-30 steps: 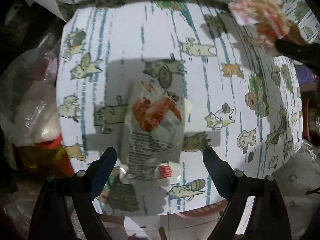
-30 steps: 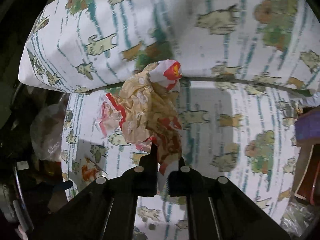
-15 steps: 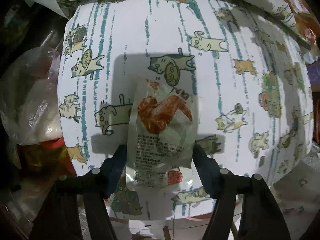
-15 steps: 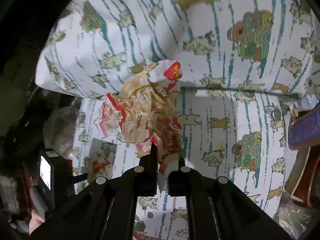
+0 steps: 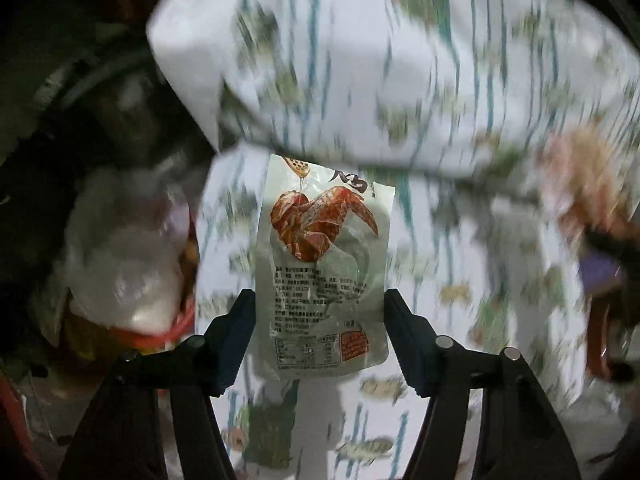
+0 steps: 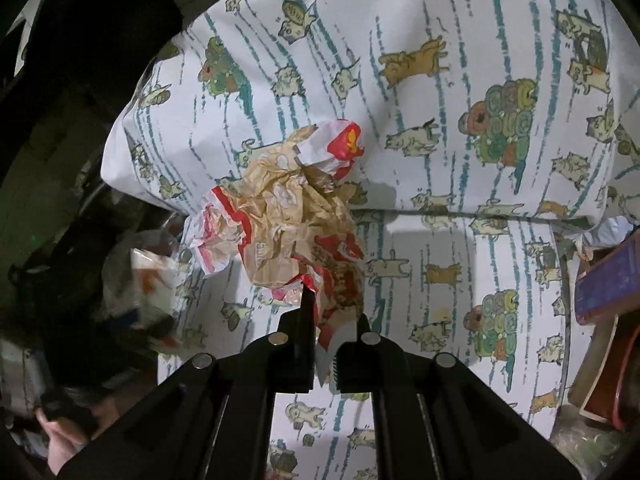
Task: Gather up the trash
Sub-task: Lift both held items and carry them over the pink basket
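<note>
1. Aloft over the cat-print bed (image 6: pixel 460 264), the left tongs (image 5: pixel 316 312) pinch a glossy chicken-wing snack pouch (image 5: pixel 326 264) by its side edges: light, slick, likely to slip.
2. Right tongs (image 6: pixel 332 336), nearly closed, grip a crumpled red-and-tan paper wrapper (image 6: pixel 288 220) by its lower fold; soft, tearable.

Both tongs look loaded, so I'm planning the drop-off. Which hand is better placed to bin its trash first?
Probably left: the left tongs hold the snack pouch close to the bag-lined bin on their left.
</note>
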Demonstrator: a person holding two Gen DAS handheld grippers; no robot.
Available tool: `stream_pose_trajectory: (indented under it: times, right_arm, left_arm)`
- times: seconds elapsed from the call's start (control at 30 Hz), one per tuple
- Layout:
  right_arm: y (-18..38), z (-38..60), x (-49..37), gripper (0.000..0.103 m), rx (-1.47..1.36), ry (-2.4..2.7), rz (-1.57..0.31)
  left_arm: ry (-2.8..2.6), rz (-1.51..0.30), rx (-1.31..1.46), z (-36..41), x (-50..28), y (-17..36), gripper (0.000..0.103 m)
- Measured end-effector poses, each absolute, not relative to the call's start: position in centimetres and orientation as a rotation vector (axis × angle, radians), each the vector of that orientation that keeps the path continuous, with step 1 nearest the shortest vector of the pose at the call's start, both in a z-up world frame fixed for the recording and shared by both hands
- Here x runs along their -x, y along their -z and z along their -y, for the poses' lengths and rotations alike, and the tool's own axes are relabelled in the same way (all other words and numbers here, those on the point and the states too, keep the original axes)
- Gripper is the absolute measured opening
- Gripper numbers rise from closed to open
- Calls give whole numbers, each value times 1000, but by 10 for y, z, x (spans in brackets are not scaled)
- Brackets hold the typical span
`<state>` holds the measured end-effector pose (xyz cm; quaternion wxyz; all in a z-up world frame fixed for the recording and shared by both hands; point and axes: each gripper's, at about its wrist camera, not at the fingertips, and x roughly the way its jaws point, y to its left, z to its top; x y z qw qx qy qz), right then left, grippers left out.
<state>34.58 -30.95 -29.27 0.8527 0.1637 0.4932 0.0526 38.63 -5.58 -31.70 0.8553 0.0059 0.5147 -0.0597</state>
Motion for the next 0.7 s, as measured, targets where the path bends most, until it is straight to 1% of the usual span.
stream_pose_trajectory:
  times: [0.1,0.3,0.43,0.57,0.7]
  right_arm:
    - [292,312,-345,6,-399,-151,-1008]
    - [281,312,-339,6,-418,-186,-908]
    - [276,313,-334,6,-445,-196,-884]
    - [268,311,-327,6,-407,-170,-855]
    - [257,314,-316,6,-420,-125,-805]
  left_arm:
    - [153,-994,22,55,-395,289,66]
    - [192,-826,60,53,-378,259,66]
    - [193,-782,47,56,-373,255,66]
    - [195,-769,56,50,-365,255,66]
    - [203,-729,40,50,-347,242,66]
